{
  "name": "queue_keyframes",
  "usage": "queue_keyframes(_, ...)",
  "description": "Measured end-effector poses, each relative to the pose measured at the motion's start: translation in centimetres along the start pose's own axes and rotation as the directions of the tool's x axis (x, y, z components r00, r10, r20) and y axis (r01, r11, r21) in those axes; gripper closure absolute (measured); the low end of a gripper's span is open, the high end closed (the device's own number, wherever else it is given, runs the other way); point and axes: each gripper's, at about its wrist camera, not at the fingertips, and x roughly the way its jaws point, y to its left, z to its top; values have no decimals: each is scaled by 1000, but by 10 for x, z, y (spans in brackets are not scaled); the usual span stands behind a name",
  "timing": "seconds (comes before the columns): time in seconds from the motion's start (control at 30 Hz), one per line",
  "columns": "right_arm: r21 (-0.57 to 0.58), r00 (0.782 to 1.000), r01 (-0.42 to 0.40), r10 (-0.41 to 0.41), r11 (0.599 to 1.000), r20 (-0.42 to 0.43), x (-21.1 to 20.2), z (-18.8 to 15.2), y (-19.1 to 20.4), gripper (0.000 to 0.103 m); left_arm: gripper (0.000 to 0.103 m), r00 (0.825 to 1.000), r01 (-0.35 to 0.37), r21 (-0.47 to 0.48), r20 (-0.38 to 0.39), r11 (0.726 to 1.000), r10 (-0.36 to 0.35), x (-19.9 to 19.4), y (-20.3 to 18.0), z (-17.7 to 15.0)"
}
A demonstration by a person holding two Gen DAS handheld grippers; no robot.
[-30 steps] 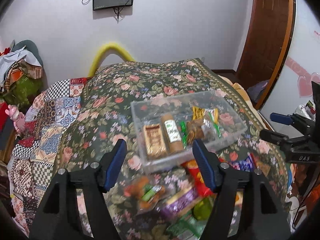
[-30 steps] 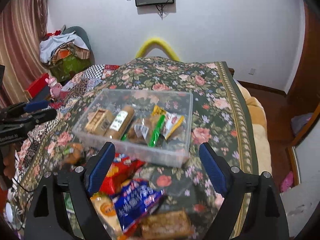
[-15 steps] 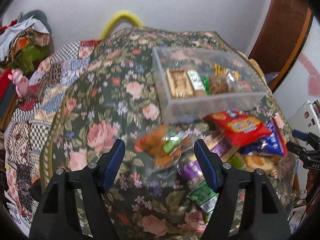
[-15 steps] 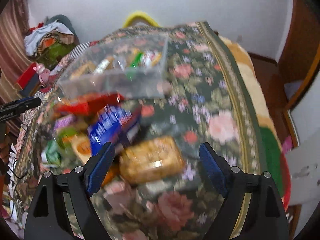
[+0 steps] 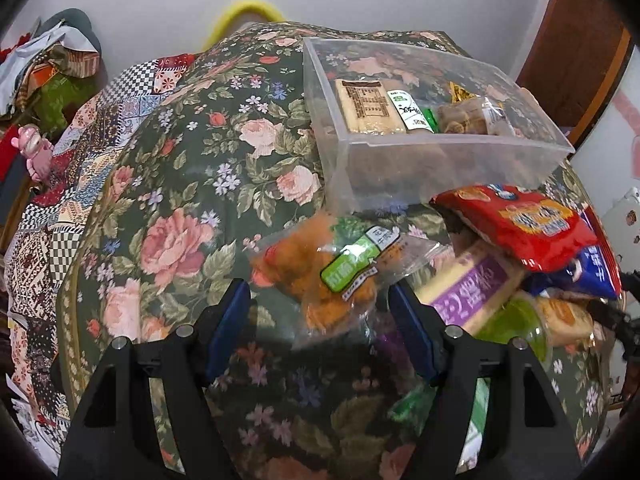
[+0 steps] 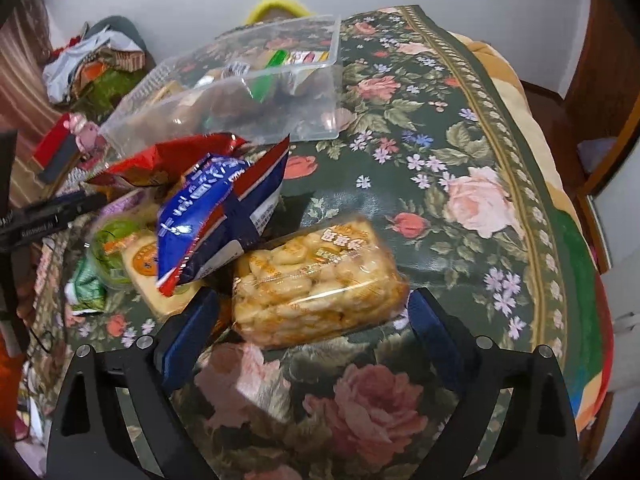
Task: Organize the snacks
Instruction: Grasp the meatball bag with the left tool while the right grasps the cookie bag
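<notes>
Right wrist view, right gripper (image 6: 314, 318) jaws just widened, unclenched around crinkly clear rectangular biscuit pack (image 6: 316, 280), floral quilt (image 6: 460, 152).

Even, soft indoor light, moderately bright, with no hard shadows; only faint dark patches under the snack packets. Small white glare spots sit on the clear plastic box (image 5: 436, 152) and on the cracker pack (image 6: 320, 276). Strong fisheye bending with black corners in both views; the right view is motion-smeared, worst on the blue bag (image 6: 216, 220) and the floral cover (image 6: 460, 128).
</notes>
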Motion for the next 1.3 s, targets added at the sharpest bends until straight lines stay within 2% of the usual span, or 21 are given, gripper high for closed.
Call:
queue_keyframes(0.2, 0, 1000, 7, -7, 1000, 26, 4, 3, -5, 12, 32, 1000, -16, 10, -7, 1000, 16, 18, -6, 8)
queue_keyframes(0.27, 3, 999, -10, 10, 1000, 30, 5, 6, -8, 16, 32, 999, -38, 14, 3, 999, 38, 23, -7, 10)
queue_keyframes(0.33, 5, 999, -27, 27, 1000, 33, 6, 10, -11, 27, 32, 999, -50, 16, 17, 999, 50, 24, -8, 12)
queue_keyframes(0.43, 11, 999, -21, 20, 1000, 44, 5, 10, -11, 29, 32, 998, -46, 25, 41, 999, 45, 23, -7, 10)
queue_keyframes(0.57, 20, 998, -2, 1, 1000, 60, 0, 6, -13, 30, 48, 997, -56, 41, 57, 998, 54, 19, -4, 6)
queue_keyframes(0.67, 22, 997, 10, -12, 1000, 70, -6, 4, -14, 30, 54, 994, -74, 57, 81, 996, 70, 12, 0, 2)
queue_keyframes(1.03, 36, 990, 21, -25, 999, 139, -33, 14, -22, 30, 55, 990, -45, 11, 136, 999, 43, -29, 11, 2)
queue_keyframes(1.3, 24, 971, 25, -30, 999, 238, -61, 38, -21, 30, 55, 974, -16, 26, 226, 1000, 10, -69, 0, 19)
